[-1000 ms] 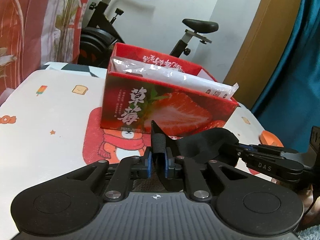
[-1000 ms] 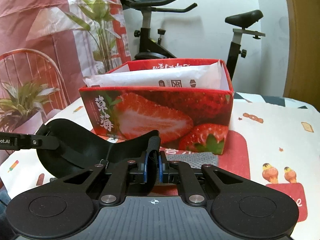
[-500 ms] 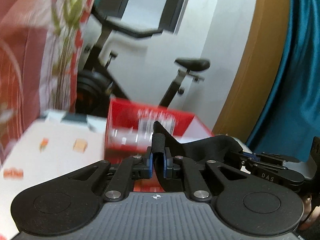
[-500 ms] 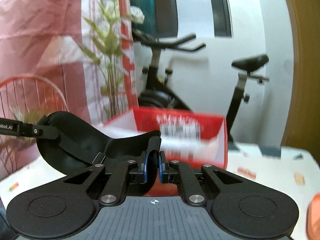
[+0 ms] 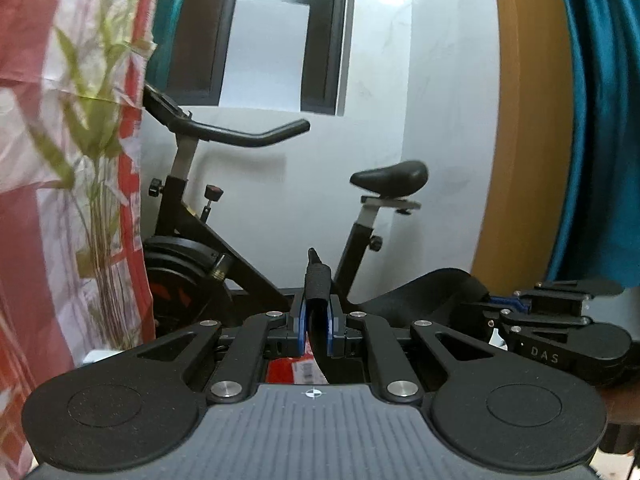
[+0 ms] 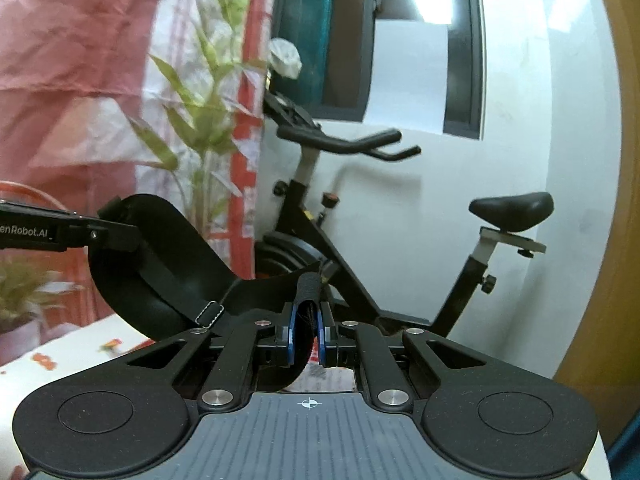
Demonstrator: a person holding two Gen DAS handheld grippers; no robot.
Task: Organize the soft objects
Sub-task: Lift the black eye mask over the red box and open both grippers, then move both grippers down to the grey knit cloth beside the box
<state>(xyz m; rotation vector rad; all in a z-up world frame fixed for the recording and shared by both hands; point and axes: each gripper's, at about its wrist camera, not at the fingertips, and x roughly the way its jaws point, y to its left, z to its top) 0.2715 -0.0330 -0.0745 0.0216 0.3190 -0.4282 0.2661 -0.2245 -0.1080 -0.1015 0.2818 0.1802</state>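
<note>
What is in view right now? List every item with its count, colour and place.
black strap: one, black, slung in the air between the two grippers, each end pinched
strap buckle: one, silver, on the strap near the right gripper
exercise bike: one, black, against the white wall behind
red box: one, red, only a sliver shows below the left gripper
plant: one, green leaves, at left by the red and white curtain
window: one, dark frame, upper wall
teal curtain: one, far right in the left wrist view
tablecloth: one, white with small prints, lower left
left gripper: one, black with blue pads, shut on the strap
right gripper: one, same, shut on the strap
</note>
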